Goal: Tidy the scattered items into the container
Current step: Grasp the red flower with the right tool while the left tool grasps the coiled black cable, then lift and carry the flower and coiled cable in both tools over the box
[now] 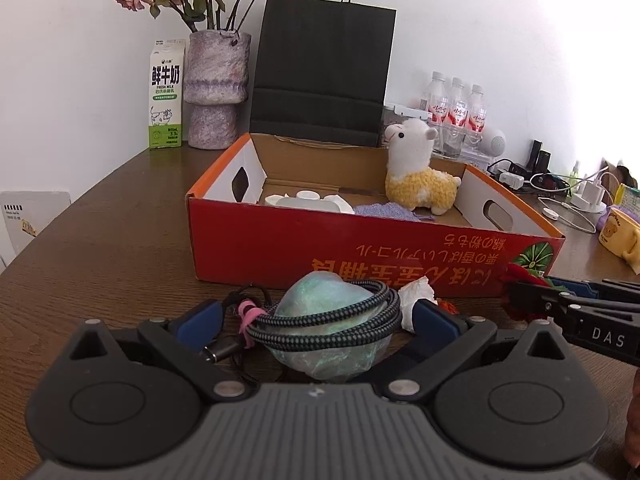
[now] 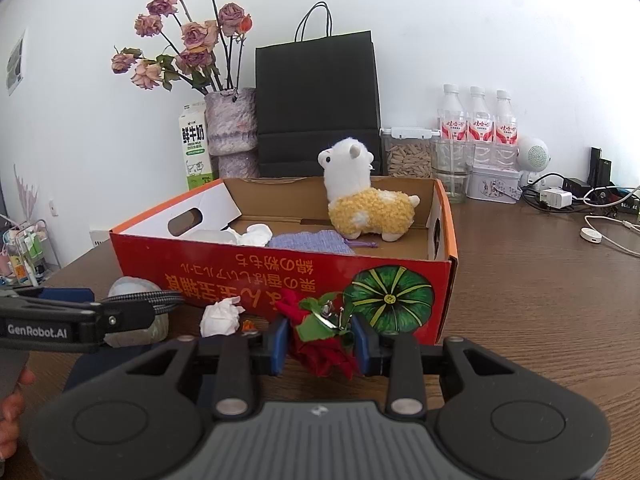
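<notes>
The red cardboard box (image 1: 280, 240) (image 2: 200, 268) stands open on the wooden table and holds a white and yellow alpaca plush (image 1: 420, 184) (image 2: 368, 208), a purple pouch (image 2: 312, 242) and white items (image 1: 304, 202). In front of it a greenish stone (image 1: 328, 296) (image 2: 128, 284) carries a coiled braided cable (image 1: 332, 320) (image 2: 152, 300). My left gripper (image 1: 316, 318) is open, its blue pads (image 1: 200, 320) wide on either side of stone and cable. My right gripper (image 2: 320, 340) (image 1: 524, 296) is shut on a red fabric flower (image 2: 324, 356) (image 1: 520, 274) with green leaves. A crumpled tissue (image 1: 416, 300) (image 2: 220, 316) lies between the grippers.
Behind the box stand a black paper bag (image 1: 324, 72), a vase of dried roses (image 1: 216, 88), a milk carton (image 1: 166, 96) and water bottles (image 2: 476, 124). Chargers and cables (image 2: 560, 200) and a yellow mug (image 1: 620, 236) sit to the right. A hand (image 2: 12, 408) shows at lower left.
</notes>
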Action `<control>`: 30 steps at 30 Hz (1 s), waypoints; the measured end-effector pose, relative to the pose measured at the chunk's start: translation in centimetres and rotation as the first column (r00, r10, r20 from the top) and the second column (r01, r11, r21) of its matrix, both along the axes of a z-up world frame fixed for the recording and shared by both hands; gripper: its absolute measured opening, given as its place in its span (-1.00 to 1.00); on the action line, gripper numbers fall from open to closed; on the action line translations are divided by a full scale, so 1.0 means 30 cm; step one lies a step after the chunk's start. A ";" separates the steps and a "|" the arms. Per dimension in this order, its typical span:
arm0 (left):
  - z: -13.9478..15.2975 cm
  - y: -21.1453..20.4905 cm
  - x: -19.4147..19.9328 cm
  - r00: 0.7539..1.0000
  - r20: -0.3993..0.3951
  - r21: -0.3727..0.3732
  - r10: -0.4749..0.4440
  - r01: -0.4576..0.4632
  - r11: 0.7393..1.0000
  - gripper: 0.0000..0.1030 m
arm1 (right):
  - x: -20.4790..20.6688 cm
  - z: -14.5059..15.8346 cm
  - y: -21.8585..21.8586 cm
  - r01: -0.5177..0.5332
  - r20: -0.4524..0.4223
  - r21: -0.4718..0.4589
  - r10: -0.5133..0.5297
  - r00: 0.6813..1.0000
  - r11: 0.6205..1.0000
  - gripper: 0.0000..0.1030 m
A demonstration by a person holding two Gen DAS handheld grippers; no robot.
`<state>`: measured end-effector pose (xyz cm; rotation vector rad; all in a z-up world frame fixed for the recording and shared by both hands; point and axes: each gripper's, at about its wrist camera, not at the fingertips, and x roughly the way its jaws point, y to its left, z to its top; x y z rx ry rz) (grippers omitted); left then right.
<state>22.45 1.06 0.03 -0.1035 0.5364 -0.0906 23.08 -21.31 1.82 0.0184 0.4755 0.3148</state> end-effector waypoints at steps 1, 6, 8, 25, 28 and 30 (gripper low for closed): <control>0.002 0.000 0.008 1.000 -0.012 -0.011 0.001 -0.001 1.000 1.00 | -0.001 0.001 0.000 0.000 0.001 0.002 0.000 1.000 1.000 -0.38; 0.018 0.012 0.070 0.994 -0.100 -0.061 0.045 -0.051 0.997 1.00 | -0.003 0.001 -0.007 0.013 0.008 0.010 -0.013 1.000 1.000 -0.38; 0.021 0.011 0.088 0.990 -0.128 -0.077 0.053 -0.063 0.995 1.00 | -0.003 0.002 -0.011 0.022 0.011 0.013 -0.022 1.000 1.000 -0.38; 0.019 -0.016 0.116 0.974 -0.195 -0.064 0.112 -0.126 0.990 0.78 | -0.004 0.001 -0.040 0.065 0.009 0.058 -0.066 0.998 0.996 -0.38; 0.024 -0.006 0.108 0.974 -0.195 -0.079 0.114 -0.131 0.988 0.76 | -0.006 0.000 -0.041 0.063 0.010 0.064 -0.064 0.998 0.996 -0.38; 0.028 -0.002 0.099 0.975 -0.191 -0.085 0.116 -0.134 0.987 0.76 | -0.007 0.001 -0.041 0.062 0.013 0.065 -0.063 0.998 0.996 -0.38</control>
